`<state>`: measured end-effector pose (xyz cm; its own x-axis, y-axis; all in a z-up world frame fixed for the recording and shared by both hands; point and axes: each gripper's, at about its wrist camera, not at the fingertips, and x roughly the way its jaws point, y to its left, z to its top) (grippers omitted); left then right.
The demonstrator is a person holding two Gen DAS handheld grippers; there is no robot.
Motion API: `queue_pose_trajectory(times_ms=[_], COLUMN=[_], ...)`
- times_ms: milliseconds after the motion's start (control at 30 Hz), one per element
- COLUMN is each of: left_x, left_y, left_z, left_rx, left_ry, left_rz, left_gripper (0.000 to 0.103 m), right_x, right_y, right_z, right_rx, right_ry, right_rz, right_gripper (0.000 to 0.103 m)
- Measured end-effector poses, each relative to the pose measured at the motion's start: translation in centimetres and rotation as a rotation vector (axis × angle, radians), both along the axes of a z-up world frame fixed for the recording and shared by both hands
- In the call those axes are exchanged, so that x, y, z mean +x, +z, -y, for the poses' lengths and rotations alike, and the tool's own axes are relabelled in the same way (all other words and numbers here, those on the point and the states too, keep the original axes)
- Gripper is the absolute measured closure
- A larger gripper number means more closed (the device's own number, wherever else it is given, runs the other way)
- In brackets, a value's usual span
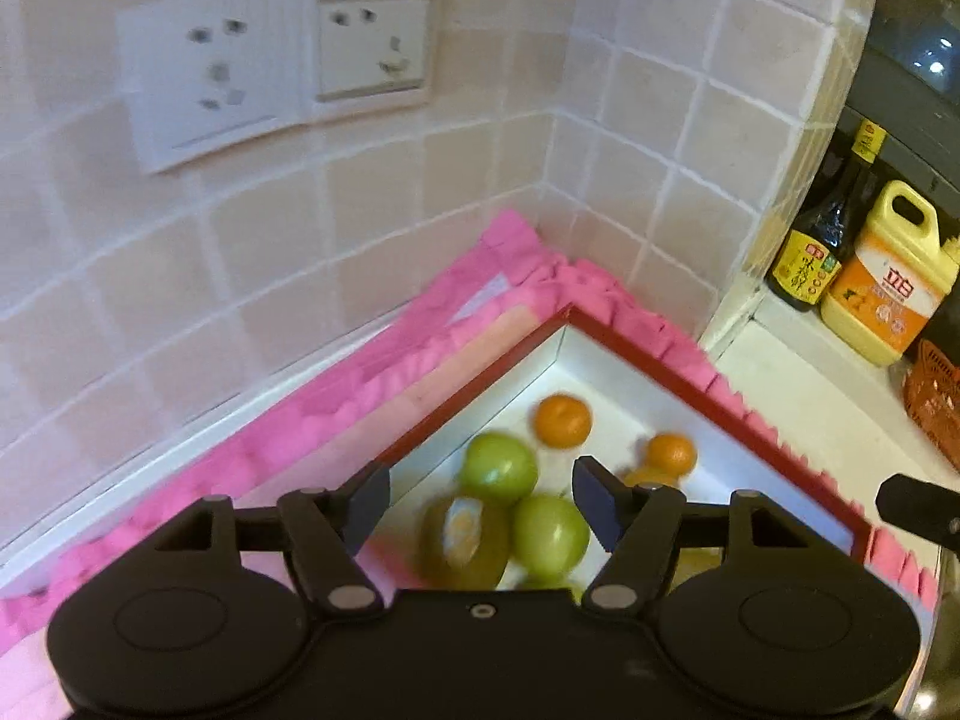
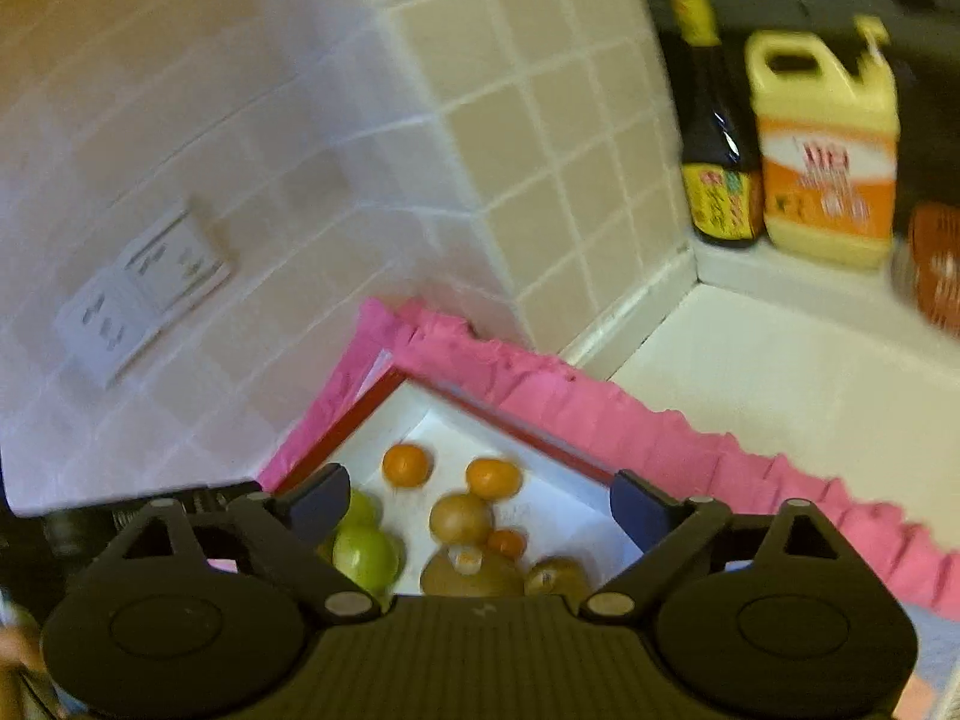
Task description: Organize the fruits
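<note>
A white box with a red rim sits in the tiled corner on a pink frilled cloth. Inside lie two green apples, several small oranges and brownish fruits, one with a pale sticker. My left gripper hovers above the fruit, open, with nothing pressed between its fingers. Over the same box my right gripper stands open too, holding nothing. Its tip shows at the right edge of the left wrist view.
Tiled walls close the corner, with two wall sockets. On the white counter to the right stand a dark sauce bottle, a yellow detergent jug and an orange mesh basket.
</note>
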<state>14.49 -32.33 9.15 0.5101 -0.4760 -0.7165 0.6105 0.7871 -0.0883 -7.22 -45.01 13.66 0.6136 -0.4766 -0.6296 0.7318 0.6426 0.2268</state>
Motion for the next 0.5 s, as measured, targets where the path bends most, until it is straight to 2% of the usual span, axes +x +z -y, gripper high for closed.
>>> queue_pose_trajectory(times_ms=[100,233,367,500], left_x=[-2.5,-5.6,-8.6,-10.8], left_y=[0.0,-1.2,-3.2,-5.2], left_z=[-2.3,-4.7,-6.7,-8.3], left_rx=[0.008,0.017,0.048,0.075], left_ry=[0.004,0.010,0.036,0.072], left_rz=[0.002,-0.034,-0.037,-0.062], left_gripper=[0.022,0.022,0.022,0.022], right_x=[-0.1,-0.3,-1.3,-2.7], right_y=[0.4,-0.3,-1.8,-3.7], right_z=[-3.4,-7.7,-11.0,-12.4], right_rx=[-0.049,-0.074,-0.066,-0.017], right_ry=[0.056,0.108,0.128,0.135], right_rz=[-0.073,-0.163,-0.217,-0.246], right_gripper=[0.004,0.004,0.004,0.004])
